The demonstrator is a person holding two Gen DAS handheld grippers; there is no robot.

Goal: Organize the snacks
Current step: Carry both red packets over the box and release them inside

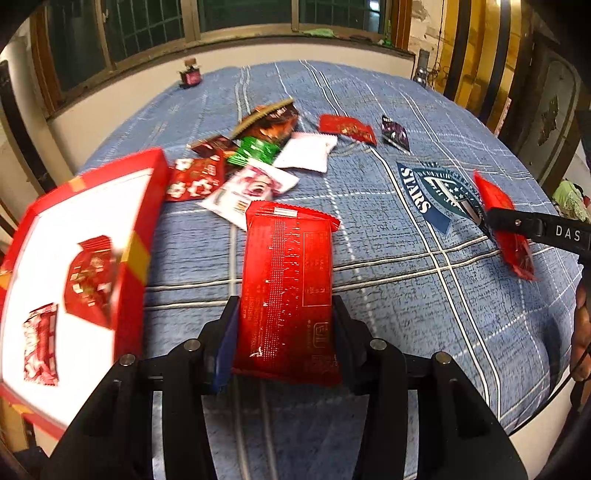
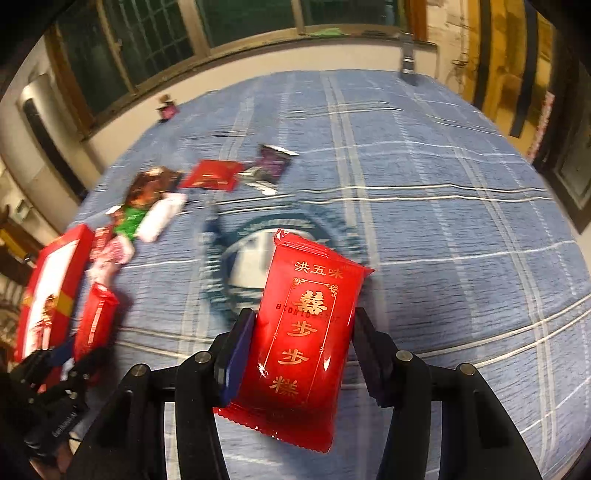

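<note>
The left gripper (image 1: 284, 317) clamped a red packet (image 1: 288, 291), long axis pointing away, just right of the box (image 1: 142, 206). The right gripper (image 2: 303, 347) gripped another packet (image 2: 306, 332), well apart from it.

A blue woven cloth with white plaid lines (image 1: 388, 236) covers the whole surface; a round navy-and-teal emblem reading "STARS" (image 1: 439, 195) is printed on it; a small dark pink jar with a tan top (image 1: 190, 75) stands near the far edge, well apart; behind runs a wood-framed window with a metal grille (image 1: 155, 26); yellow and black striped panels (image 1: 476, 51) rise at the right.
</note>
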